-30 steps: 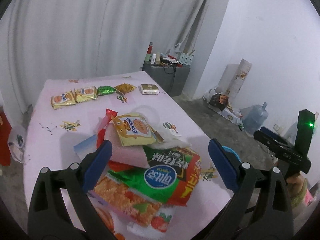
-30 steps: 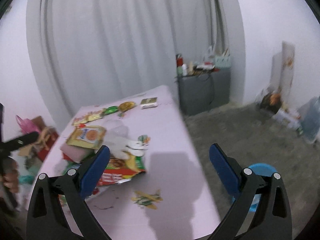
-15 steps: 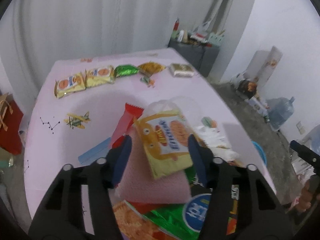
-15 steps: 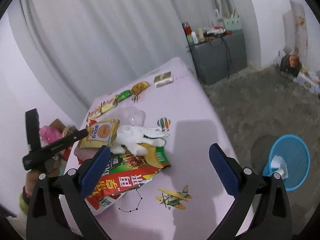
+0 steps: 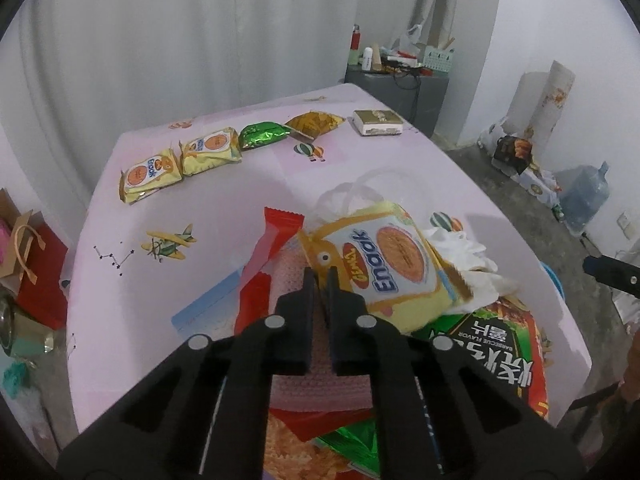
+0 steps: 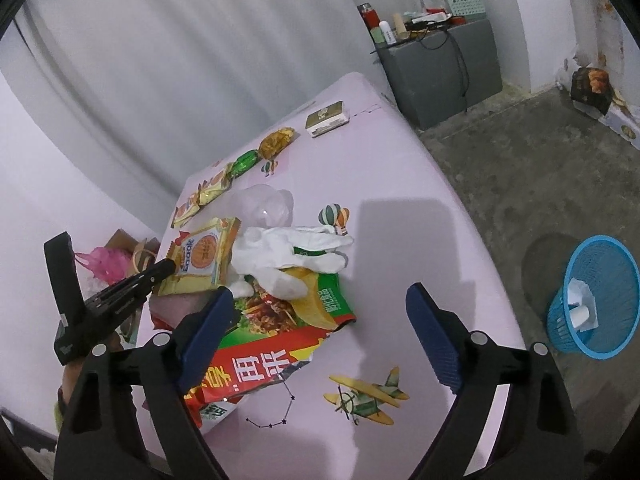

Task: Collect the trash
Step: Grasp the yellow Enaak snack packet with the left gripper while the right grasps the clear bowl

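Trash pile, lower layers hidden beneath yellow Enaak packet.

The left tool has been brought down and forward over the pile of trash at the near end of the table, and its jaws, wide apart a second ago, have been closed until they meet on the near left corner of the yellow Enaak packet. The packet's near edge is now seen lifted and tilted against the tool tips. The right tool has been lowered towards the table as well, so that the red and green snack bag is now framed beside its left finger; its jaws have just been closing slightly, with nothing pressed between them.
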{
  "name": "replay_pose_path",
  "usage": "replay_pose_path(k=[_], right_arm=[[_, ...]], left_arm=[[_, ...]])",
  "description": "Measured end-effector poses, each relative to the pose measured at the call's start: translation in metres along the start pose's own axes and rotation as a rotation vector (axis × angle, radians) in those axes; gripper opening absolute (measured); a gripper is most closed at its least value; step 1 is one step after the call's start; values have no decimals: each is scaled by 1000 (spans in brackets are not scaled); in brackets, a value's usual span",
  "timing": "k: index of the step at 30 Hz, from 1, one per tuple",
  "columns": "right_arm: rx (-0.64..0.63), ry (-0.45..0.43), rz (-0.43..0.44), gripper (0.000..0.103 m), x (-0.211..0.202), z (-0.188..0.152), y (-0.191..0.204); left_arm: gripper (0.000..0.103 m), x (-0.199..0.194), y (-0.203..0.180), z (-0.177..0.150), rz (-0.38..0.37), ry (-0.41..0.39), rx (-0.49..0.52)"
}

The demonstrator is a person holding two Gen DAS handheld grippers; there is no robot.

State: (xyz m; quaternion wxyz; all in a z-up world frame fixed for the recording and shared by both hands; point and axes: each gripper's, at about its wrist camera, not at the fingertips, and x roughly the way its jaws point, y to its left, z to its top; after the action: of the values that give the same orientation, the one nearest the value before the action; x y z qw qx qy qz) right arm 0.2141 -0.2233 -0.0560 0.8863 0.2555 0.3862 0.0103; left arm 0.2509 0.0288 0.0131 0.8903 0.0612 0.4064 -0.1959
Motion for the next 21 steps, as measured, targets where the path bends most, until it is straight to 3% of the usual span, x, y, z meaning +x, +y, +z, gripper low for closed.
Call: replay_pose_path(k=[5, 10, 17, 21], right_arm=[[-17, 14, 22, 83, 7, 7, 6], [-66, 23, 48, 74, 21, 29, 20], [-246, 40, 13, 59, 66, 66, 56], [-353, 92, -26, 55, 101, 75, 76]], left_arm=[[0, -13, 0, -2, 5, -60, 12], [0, -36, 10, 1, -56, -151, -62], [0, -63, 15, 4, -66, -253, -95], [0, -73, 20, 4, -46, -285, -119]])
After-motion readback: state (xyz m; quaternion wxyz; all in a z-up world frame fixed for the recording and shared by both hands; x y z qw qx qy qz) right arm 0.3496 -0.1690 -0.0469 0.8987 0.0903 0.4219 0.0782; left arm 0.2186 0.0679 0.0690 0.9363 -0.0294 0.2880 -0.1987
